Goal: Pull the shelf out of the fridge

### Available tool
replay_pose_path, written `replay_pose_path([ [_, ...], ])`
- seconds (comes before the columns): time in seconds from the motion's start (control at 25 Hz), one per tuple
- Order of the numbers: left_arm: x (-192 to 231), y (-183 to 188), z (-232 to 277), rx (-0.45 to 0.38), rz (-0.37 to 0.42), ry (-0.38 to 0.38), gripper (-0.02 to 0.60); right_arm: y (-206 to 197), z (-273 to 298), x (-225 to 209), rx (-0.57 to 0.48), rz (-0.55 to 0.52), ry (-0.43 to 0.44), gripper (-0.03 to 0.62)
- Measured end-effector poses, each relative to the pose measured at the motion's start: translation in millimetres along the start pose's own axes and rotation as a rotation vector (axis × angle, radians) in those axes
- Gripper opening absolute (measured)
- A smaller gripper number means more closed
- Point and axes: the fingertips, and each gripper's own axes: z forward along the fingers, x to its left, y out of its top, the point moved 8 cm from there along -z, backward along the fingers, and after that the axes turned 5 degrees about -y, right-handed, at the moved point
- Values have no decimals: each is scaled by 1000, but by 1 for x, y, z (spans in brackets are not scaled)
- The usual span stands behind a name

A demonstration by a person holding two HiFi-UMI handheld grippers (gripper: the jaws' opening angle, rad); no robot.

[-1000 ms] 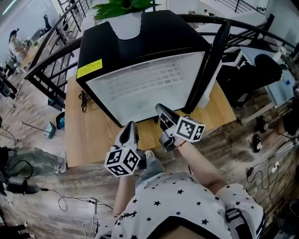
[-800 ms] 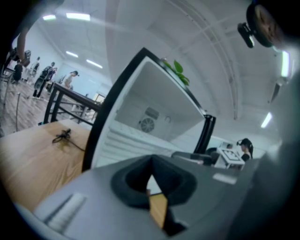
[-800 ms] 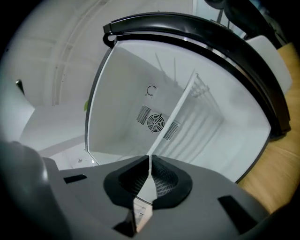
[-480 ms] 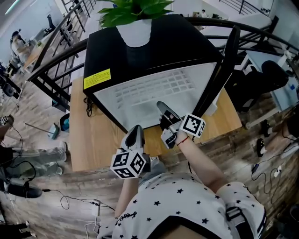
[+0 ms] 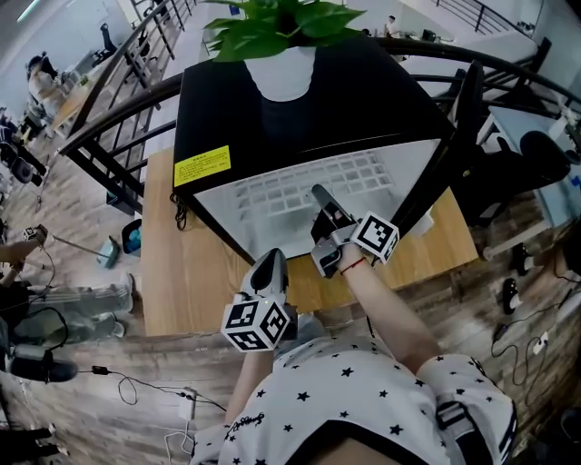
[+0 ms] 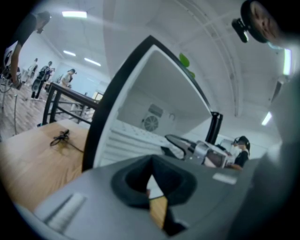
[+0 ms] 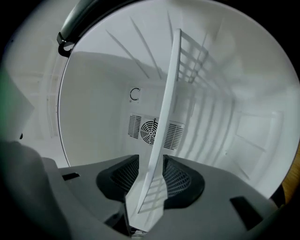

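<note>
Right gripper [image 5: 320, 193]: it reaches into the open fridge [image 5: 300, 118], at the front edge of the shelf [image 5: 304, 186].
Right jaws: they stand wide apart and have just been opening. The thin front edge of the shelf is between the two pads. The pads do not clamp it, and a gap shows at least on one side.
Shelf: a white grid inside the fridge, lying across the white inner space, with its front edge near the mouth. In the right gripper view it is seen edge-on and runs toward the rear wall, where a round fan grille [image 7: 150, 130] sits.
Left gripper [image 5: 270, 263]: it is held low at the near edge of the table [image 5: 191, 272], outside the fridge, pointing toward it and touching nothing.
Left jaws: the tips meet, with nothing between them.
Fridge: black, standing on the wooden table, with its door [image 5: 454, 136] open on the right side.
Plant [image 5: 281, 23]: it stands in a white pot on top of the fridge.
</note>
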Motion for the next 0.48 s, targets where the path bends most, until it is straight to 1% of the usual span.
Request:
replay_pose_path([
  [0.32, 5, -1, 2, 7, -11, 13, 8, 3, 27, -4, -46, 77, -9, 135],
  [0.36, 5, -2, 2, 7, -13, 15, 8, 2, 29, -5, -51, 82, -14, 127],
  [0.48, 7, -2, 1, 7, -21, 23, 8, 1, 33, -5, -61, 92, -26, 64],
])
